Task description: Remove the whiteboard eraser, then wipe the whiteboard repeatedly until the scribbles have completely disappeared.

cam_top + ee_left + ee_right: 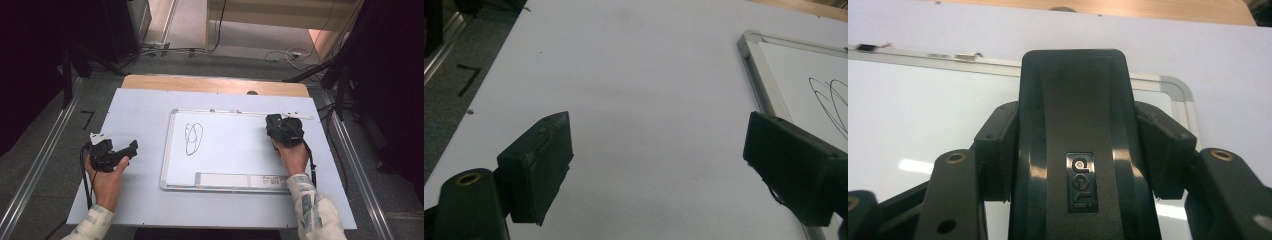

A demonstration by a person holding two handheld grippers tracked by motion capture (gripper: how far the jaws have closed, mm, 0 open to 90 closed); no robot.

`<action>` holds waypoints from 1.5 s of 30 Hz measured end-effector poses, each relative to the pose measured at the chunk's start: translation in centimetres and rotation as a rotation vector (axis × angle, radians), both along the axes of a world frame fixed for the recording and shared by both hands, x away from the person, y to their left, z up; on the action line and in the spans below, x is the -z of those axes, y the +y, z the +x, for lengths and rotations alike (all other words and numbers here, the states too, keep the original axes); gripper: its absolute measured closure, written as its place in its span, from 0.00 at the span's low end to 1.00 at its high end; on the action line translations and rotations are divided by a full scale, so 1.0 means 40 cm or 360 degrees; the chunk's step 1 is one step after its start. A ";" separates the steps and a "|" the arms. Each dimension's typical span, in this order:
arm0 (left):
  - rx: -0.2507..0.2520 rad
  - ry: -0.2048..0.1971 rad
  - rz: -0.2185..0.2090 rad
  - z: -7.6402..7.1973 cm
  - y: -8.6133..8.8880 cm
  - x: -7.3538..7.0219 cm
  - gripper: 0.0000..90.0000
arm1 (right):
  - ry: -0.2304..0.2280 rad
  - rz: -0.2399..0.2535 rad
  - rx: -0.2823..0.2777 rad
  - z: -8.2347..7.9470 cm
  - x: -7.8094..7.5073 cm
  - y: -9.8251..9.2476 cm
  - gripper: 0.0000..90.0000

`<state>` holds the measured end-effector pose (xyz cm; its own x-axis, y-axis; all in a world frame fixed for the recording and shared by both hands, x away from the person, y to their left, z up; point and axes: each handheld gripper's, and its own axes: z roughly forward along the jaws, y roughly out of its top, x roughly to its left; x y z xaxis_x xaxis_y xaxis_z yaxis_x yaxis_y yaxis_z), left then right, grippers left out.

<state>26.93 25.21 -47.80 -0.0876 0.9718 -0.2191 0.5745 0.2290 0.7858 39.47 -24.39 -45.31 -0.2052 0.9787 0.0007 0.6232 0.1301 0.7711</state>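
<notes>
Clamped between your right gripper (1075,145) jaws, a black whiteboard eraser (1073,125) with a small silver logo on its glossy plastic back fills the near foreground of the right gripper view, both pads pressed against its long sides. From the high view you hold it over the upper right part of the whiteboard (225,186), near the top rail, while the looping black scribble (193,138) sits well apart on the board's left half. Your left gripper (131,148) rests on the pale table cover (140,107) just left of the board, jaws spread wide with nothing between them (the left gripper view shows bare surface in the gap). Judging by its moulded shell, the eraser should be light and rigid, though that shiny back looks slippery, so your grip across the flanks near the middle seems the sound one; a hold nearer either end would likely let it pivot when you press down. Its felt face is hidden underneath. A long pale strip (240,180) lies along the board's lower edge.
</notes>
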 end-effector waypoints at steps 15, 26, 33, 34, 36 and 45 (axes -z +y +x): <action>0.0012 -0.0003 0.0002 -0.002 -0.002 0.001 0.14 | -0.0005 0.0020 -0.0157 -0.017 -0.011 0.123 0.42; 0.0007 -0.0009 -0.0022 0.004 0.004 0.000 0.14 | -0.0011 0.0030 -0.0240 -0.025 -0.018 0.199 0.42; 0.0038 -0.0010 -0.0008 0.005 -0.006 -0.002 0.14 | -0.0004 0.0033 -0.0284 -0.036 -0.013 0.240 0.42; 0.0036 -0.0010 -0.0011 0.006 -0.006 -0.001 0.14 | -0.0005 0.0032 -0.0294 -0.036 -0.013 0.245 0.42; 0.0033 -0.0007 -0.0010 0.005 -0.005 -0.001 0.14 | 0.0000 0.0034 -0.0304 -0.037 -0.013 0.255 0.42; 0.0023 -0.0012 -0.0010 0.003 -0.004 -0.002 0.14 | 0.0018 0.0029 -0.0356 -0.038 -0.005 0.295 0.42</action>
<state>27.05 25.05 -47.72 -0.0717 0.9715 -0.2258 0.5719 0.2255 0.7887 37.96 -12.58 -45.10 -0.4168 0.9087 0.0215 0.5893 0.2521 0.7676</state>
